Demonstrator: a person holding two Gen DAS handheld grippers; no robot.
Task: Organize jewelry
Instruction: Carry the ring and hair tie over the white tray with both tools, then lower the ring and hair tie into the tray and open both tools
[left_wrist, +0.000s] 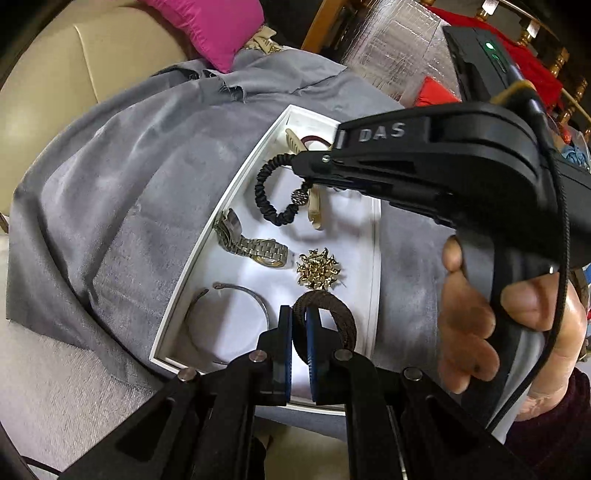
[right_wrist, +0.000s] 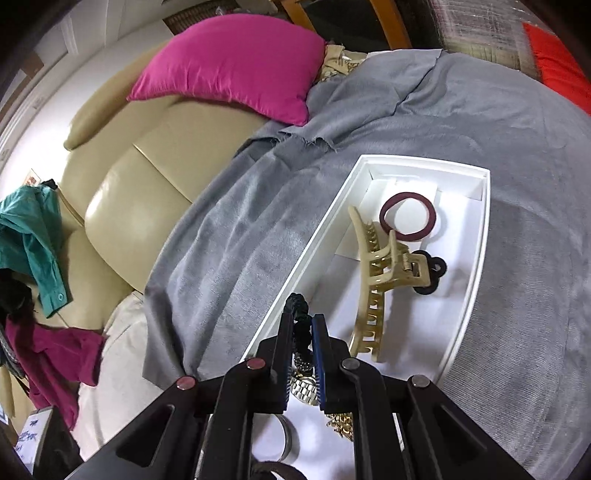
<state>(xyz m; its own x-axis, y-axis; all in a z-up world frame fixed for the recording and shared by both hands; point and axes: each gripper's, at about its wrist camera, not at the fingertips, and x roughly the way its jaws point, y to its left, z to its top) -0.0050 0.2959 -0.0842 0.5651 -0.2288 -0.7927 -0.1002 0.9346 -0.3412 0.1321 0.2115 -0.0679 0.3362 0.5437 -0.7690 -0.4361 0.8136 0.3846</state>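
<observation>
A white tray (left_wrist: 207, 254) lies on a grey cloth and holds the jewelry. My left gripper (left_wrist: 299, 314) is shut on a brown woven bracelet (left_wrist: 340, 317) at the tray's near end. My right gripper (right_wrist: 301, 317) is shut on a black corded bracelet (right_wrist: 299, 306), which also shows in the left wrist view (left_wrist: 264, 188) with a round bead. In the tray lie a metal watch (left_wrist: 255, 247), a gold brooch (left_wrist: 317, 267), a thin silver bangle (left_wrist: 236, 295), a beige hair claw (right_wrist: 373, 280), a maroon hair tie (right_wrist: 408, 216) and a black clip (right_wrist: 432, 277).
The grey cloth (left_wrist: 129, 206) covers a cushion on a beige leather sofa (right_wrist: 125, 177). A pink pillow (right_wrist: 229, 62) lies behind it. Green and magenta clothes (right_wrist: 37, 240) hang at the left. Red fabric (right_wrist: 554, 62) and wooden chairs are at the back right.
</observation>
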